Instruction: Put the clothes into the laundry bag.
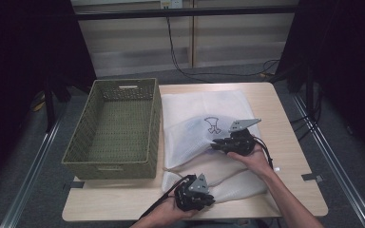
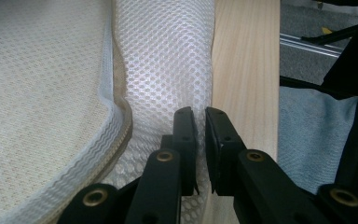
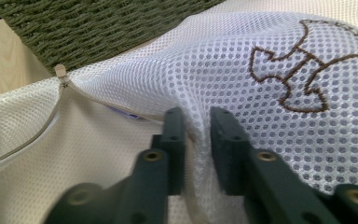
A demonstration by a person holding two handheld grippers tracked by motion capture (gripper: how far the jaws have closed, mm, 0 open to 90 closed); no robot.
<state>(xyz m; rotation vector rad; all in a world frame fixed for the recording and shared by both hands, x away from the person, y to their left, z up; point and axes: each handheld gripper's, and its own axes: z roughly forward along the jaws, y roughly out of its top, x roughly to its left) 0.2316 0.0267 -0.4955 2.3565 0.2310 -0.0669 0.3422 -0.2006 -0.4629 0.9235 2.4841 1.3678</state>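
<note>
A white mesh laundry bag (image 1: 197, 111) with a brown stitched emblem (image 1: 212, 124) lies spread on the wooden table (image 1: 278, 118). My right gripper (image 1: 220, 144) sits at the bag's middle, just below the emblem (image 3: 303, 70). In the right gripper view a raised fold of mesh (image 3: 270, 42) is pinched between its jaws (image 3: 196, 116). My left gripper (image 1: 207, 194) is at the bag's near edge, by the table front. Its jaws (image 2: 200, 116) stand almost together on the mesh (image 2: 168, 60). A zipper pull (image 3: 60, 71) lies at the bag's seam.
A green woven basket (image 1: 156, 118) stands open on the left half of the table, right beside the bag, and its wall (image 3: 98, 28) shows close behind the mesh. Bare wood (image 2: 244, 70) runs along the bag's edge. Black cables trail on the floor beyond the table.
</note>
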